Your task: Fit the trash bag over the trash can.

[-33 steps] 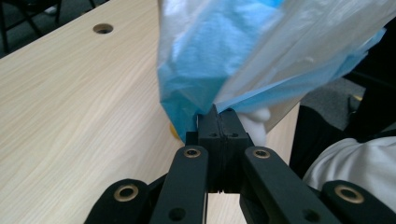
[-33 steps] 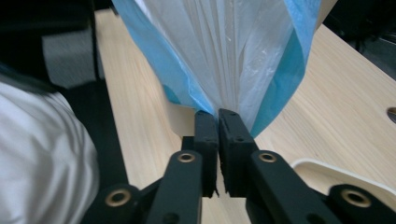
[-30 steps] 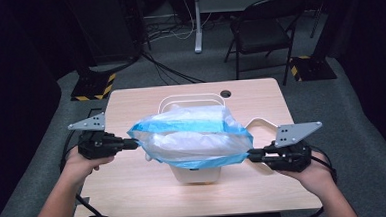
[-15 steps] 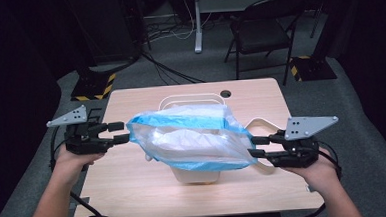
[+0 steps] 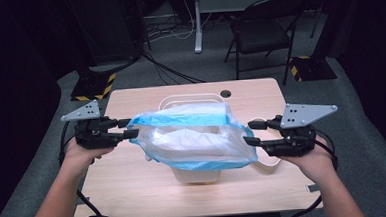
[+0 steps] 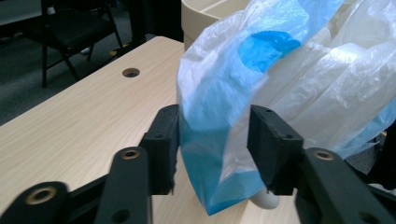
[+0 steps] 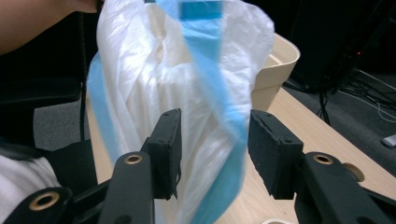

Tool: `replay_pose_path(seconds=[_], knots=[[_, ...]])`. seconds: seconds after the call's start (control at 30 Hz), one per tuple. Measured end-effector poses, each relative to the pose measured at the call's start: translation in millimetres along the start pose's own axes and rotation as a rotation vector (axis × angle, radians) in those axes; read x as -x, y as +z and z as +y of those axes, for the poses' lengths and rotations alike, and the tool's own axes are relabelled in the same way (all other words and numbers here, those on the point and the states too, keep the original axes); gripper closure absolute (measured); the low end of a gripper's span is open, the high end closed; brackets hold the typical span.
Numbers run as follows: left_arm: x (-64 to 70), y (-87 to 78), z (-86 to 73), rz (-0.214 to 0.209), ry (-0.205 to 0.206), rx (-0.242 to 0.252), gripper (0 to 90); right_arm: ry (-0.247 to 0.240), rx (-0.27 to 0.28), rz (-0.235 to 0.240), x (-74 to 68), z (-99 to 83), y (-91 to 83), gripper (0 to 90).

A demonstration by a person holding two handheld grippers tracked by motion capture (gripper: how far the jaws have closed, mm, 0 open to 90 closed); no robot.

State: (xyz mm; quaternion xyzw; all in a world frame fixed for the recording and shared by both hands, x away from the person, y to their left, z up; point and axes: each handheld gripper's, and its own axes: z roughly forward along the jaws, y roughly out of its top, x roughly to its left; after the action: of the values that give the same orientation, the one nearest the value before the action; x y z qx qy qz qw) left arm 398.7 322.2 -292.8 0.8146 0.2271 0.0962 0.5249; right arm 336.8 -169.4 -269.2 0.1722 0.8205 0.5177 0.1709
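Two grippers are in your hands, one at each side of the plastic bag [image 5: 192, 138]. Your left gripper [image 5: 129, 129] is at the left edge of the bag, above the left part of the bench [image 5: 135, 181]. In the left gripper view its jaws stand apart, and the blue rim of the bag hangs in the gap between them; the rim lies close to one pad, but I cannot tell if it touches, so you do not clamp it there. Your right gripper [image 5: 251, 133] is at the right edge of the bag, above the right part of the bench. In the right gripper view its jaws are also apart, with the blue band and some white film between them, a little blurred, and not pinched.

Between the two grippers, the bag is white and thin with a blue rim. Its mouth is spread wide and faces up. It sits over the cream bin [image 5: 197, 174], which stands upright in the middle of the bench; the bag covers most of the top of the bin, and the front wall of the bin shows below the bag. Just right of the bin, near your right hand, a piece of white tape roll [image 5: 269, 163] lies on the bench.

Farther, a round hole [image 5: 225, 94] is in the back part of the bench. Behind the bench, a black folding chair [image 5: 264, 32] stands on the grey floor.
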Motion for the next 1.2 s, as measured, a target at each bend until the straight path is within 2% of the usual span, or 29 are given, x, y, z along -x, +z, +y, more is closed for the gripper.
replay_pose_path(seconds=[0.13,0.33,0.5,0.57,0.73,0.97,1.2], knots=[[1.0,3.5,9.8,-0.018,0.015,0.011,56.1,0.001,-0.001,0.002,5.7,7.1,3.8,54.4],[2.7,4.6,26.6,-0.028,0.041,0.014,56.0,-0.020,-0.002,0.033,9.8,20.6,13.7,65.0],[-1.0,8.5,35.0,-0.010,0.059,0.007,71.3,-0.026,0.003,0.024,16.4,28.9,16.7,77.3],[-5.0,11.0,36.5,-0.007,0.053,0.021,76.7,-0.009,0.006,0.020,22.4,28.8,18.5,80.8],[-15.4,24.9,39.0,0.008,0.040,0.002,85.0,0.038,-0.012,-0.005,40.0,23.9,29.1,88.5],[-32.9,47.4,38.9,0.019,0.008,-0.020,87.9,0.076,-0.034,-0.034,57.7,21.4,44.6,89.7],[-46.1,69.7,36.7,0.002,-0.028,-0.039,88.0,0.121,-0.066,-0.067,70.8,14.2,62.6,89.8]])
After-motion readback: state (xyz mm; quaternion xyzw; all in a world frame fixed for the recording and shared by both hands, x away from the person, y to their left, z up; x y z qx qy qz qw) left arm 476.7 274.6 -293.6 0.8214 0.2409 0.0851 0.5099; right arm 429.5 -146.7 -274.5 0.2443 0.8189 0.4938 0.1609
